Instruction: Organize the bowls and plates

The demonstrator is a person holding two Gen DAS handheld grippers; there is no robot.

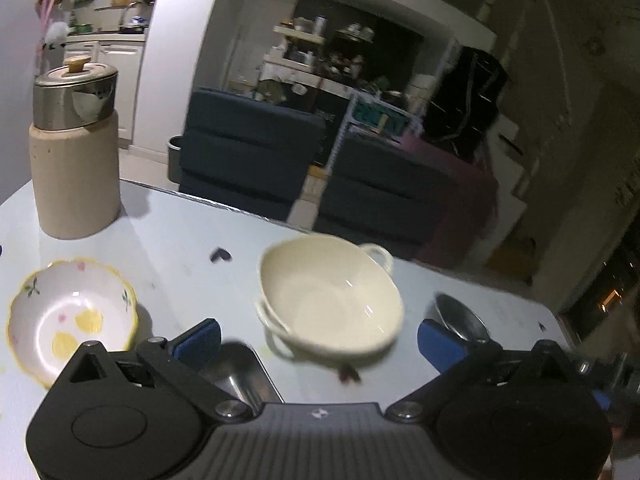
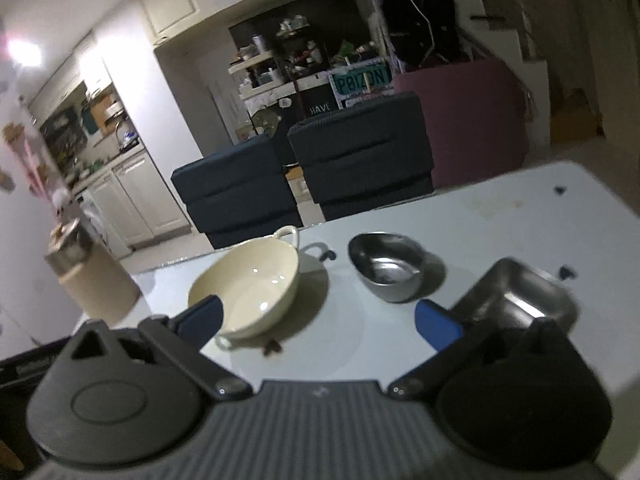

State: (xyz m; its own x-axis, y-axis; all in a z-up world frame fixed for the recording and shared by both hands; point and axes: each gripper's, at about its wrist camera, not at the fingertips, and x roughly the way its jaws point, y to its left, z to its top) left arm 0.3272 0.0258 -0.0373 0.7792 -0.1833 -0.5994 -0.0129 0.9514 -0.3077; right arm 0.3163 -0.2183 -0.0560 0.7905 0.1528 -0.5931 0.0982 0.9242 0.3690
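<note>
A cream two-handled bowl (image 1: pixel 332 300) sits on the white table (image 1: pixel 180 240), just ahead of my open, empty left gripper (image 1: pixel 318 340). A flowered scalloped bowl (image 1: pixel 72 316) lies to its left. A round steel bowl (image 1: pixel 460 320) is partly hidden behind the right finger, and a square steel dish (image 1: pixel 236 372) lies under the left finger. In the right wrist view, my right gripper (image 2: pixel 318 318) is open and empty above the table, with the cream bowl (image 2: pixel 248 288) ahead left, the round steel bowl (image 2: pixel 386 266) ahead and the square steel dish (image 2: pixel 516 296) at right.
A beige canister with a steel lid (image 1: pixel 74 144) stands at the table's far left; it also shows in the right wrist view (image 2: pixel 92 276). The table's far edge (image 1: pixel 248 212) lies beyond the bowls, with dark armchairs (image 1: pixel 248 152) behind it. Small dark marks dot the tabletop.
</note>
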